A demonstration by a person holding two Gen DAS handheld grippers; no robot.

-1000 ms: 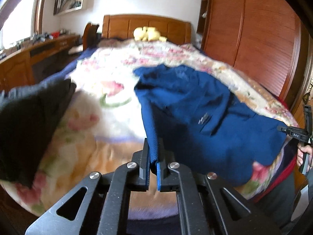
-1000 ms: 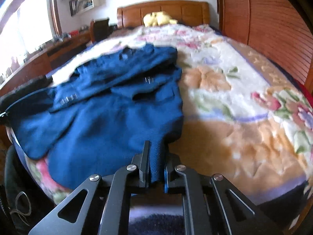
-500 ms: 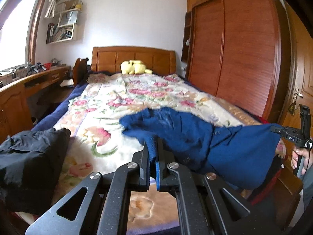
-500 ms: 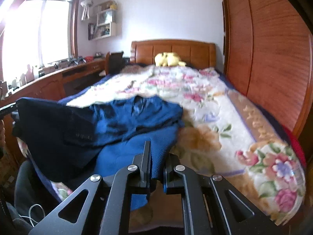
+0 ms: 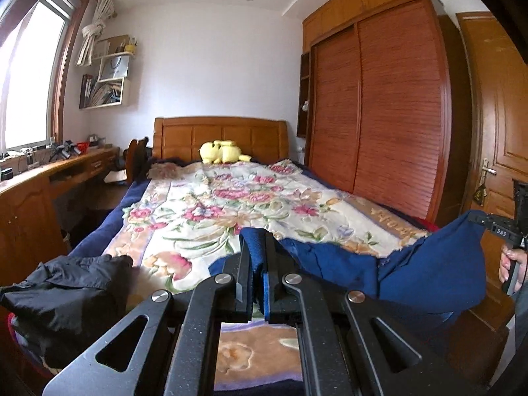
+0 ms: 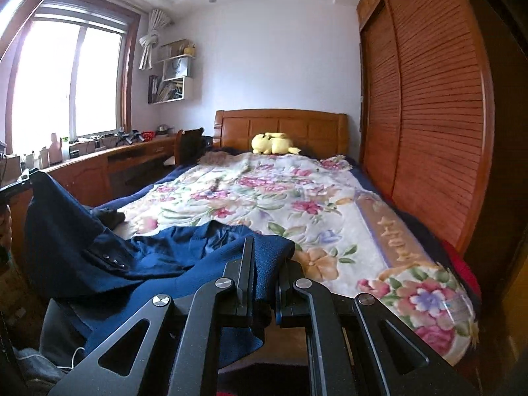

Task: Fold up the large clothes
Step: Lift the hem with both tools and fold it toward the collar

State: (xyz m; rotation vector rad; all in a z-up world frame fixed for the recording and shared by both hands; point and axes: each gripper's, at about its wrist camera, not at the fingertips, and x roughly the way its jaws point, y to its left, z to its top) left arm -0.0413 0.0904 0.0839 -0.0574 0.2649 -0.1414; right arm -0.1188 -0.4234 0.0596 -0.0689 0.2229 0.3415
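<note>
Both grippers are clamped on the same navy-blue woven jacket (image 6: pixel 138 257). Left gripper (image 5: pixel 256 257) has its jaws nearly together with a fold of the blue cloth pinched between them; right gripper (image 6: pixel 265 264) grips another edge the same way, a flap of cloth hanging below its fingers. Between the two, the jacket sags in a slack swag, part raised off the flowered quilted bedspread (image 5: pixel 211 204) and part trailing on it just ahead of the fingertips. A row of small buttons (image 6: pixel 114 259) shows to the left of the right gripper.

By the look of it the cloth is thick, soft and fairly heavy: it drapes rather than holds a line, and its weight would pull against a shallow pinch. Edges or corners taken deep in the jaws, well apart, seem the safest hold. A crumpled black garment (image 5: pixel 62 283) lies to the left of the left gripper.
</note>
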